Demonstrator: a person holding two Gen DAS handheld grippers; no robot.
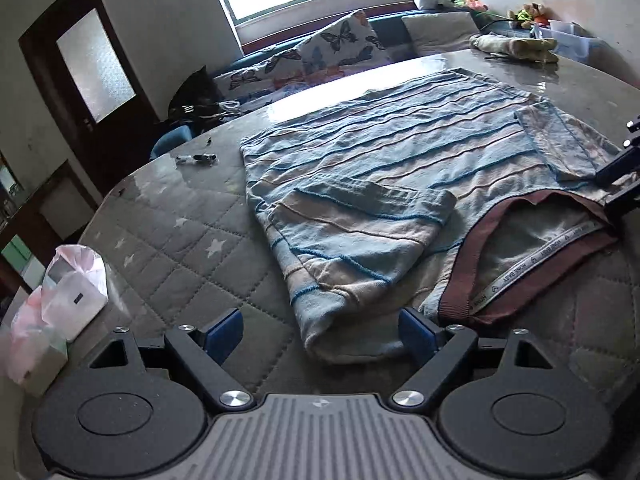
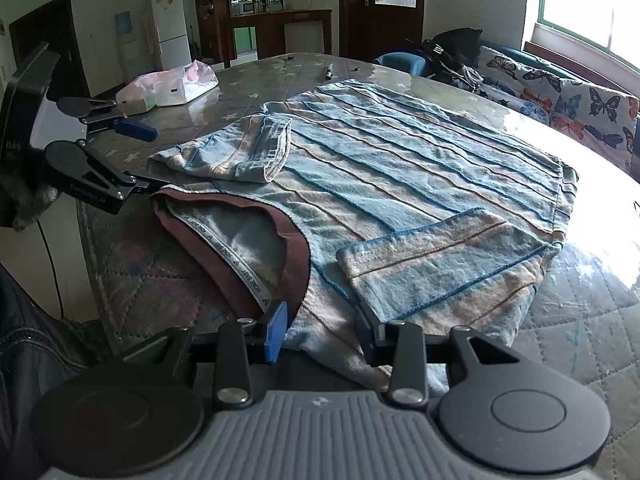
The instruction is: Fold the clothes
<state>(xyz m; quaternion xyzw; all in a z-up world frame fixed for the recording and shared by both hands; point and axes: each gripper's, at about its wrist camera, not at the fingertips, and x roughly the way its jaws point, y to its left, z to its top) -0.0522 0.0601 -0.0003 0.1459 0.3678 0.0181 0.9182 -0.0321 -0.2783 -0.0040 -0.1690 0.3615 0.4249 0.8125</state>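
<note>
Here a blue-and-beige striped knit shirt with a brown collar (image 2: 400, 168) lies flat on the quilted grey desk (image 1: 168, 240), sleeves folded inward. The left hand-held gripper (image 1: 320, 332) gapes wide around its shoulder fabric; the right hand-held gripper (image 2: 320, 332), jaws opening, straddles the other shoulder at the near edge.

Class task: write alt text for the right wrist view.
A blue striped shirt lies flat on a quilted table, both sleeves folded in. The right gripper, jaws opening, straddles its shoulder beside the brown collar; the left gripper waits open, far left.
</note>
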